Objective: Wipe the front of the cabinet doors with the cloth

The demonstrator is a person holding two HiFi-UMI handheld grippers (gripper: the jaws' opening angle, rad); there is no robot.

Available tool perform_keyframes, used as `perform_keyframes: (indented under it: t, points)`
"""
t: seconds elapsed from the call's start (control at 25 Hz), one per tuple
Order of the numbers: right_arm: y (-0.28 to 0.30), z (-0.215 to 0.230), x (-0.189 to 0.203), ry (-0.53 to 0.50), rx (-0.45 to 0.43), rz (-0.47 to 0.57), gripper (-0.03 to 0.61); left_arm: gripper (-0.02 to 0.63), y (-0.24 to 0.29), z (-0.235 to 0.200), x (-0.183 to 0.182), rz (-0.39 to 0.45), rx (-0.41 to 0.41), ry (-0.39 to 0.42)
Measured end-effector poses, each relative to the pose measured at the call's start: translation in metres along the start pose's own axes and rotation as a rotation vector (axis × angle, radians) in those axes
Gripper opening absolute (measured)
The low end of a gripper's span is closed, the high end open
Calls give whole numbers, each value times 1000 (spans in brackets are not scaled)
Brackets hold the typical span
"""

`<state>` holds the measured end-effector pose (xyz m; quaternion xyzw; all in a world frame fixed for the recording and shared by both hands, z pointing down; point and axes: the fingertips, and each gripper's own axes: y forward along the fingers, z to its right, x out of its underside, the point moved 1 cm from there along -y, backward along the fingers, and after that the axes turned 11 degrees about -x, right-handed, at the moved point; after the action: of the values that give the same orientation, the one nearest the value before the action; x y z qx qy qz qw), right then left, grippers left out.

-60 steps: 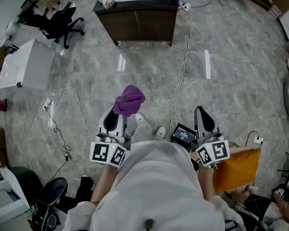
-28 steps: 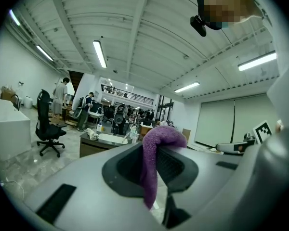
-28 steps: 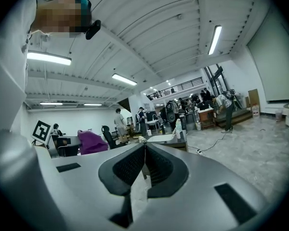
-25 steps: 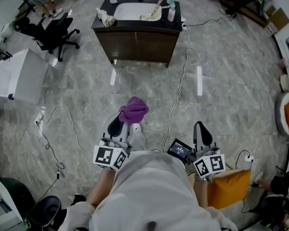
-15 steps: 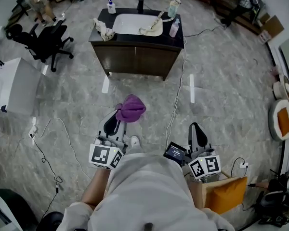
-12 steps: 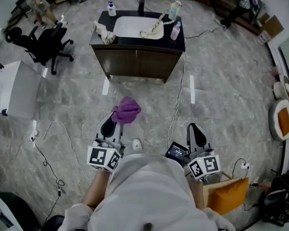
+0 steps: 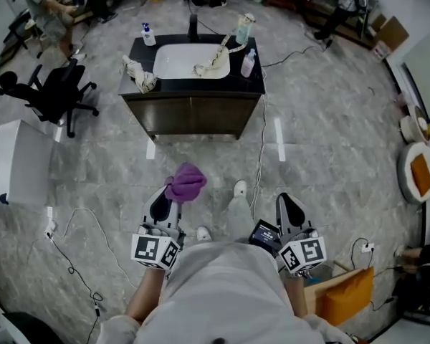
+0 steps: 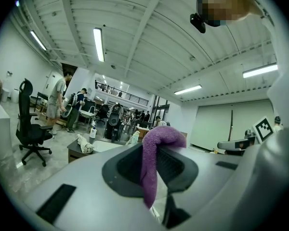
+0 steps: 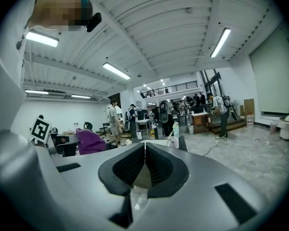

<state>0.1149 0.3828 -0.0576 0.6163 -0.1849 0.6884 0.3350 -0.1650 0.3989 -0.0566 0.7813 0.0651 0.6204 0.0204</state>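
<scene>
A dark wooden cabinet [image 7: 192,117] with two front doors and a white sink on top stands ahead on the floor. My left gripper [image 7: 169,198] is shut on a purple cloth [image 7: 185,182], which bunches above its tips and drapes between the jaws [image 8: 153,162]. My right gripper [image 7: 287,208] is shut with nothing in it [image 9: 144,163]. Both grippers hang well short of the cabinet, about a stride's length of floor away. The cloth [image 9: 90,141] also shows at the left in the right gripper view.
Bottles [image 7: 248,63] and rags [image 7: 138,74] lie round the sink. A white cable [image 7: 262,142] runs along the floor right of the cabinet. An office chair [image 7: 51,95] and a white box [image 7: 11,163] stand left. People work at the back [image 7: 46,13].
The cabinet has come nearer and lower in the head view as the person walks towards it. The left gripper has kept the purple cloth; the right has stayed shut.
</scene>
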Motion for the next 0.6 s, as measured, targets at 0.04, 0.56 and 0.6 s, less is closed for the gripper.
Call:
perform_keyframes:
  t: [0.04, 0.56, 0.6]
  points:
    - [5, 9, 1, 8, 2, 1, 29, 58, 7, 2, -2, 2, -1, 2]
    - [115, 183, -37, 69, -95, 18, 29, 58, 163, 40, -13, -19, -119, 41]
    - [120, 198, -39, 69, -107, 10, 29, 58, 179, 50, -16, -11, -120, 41]
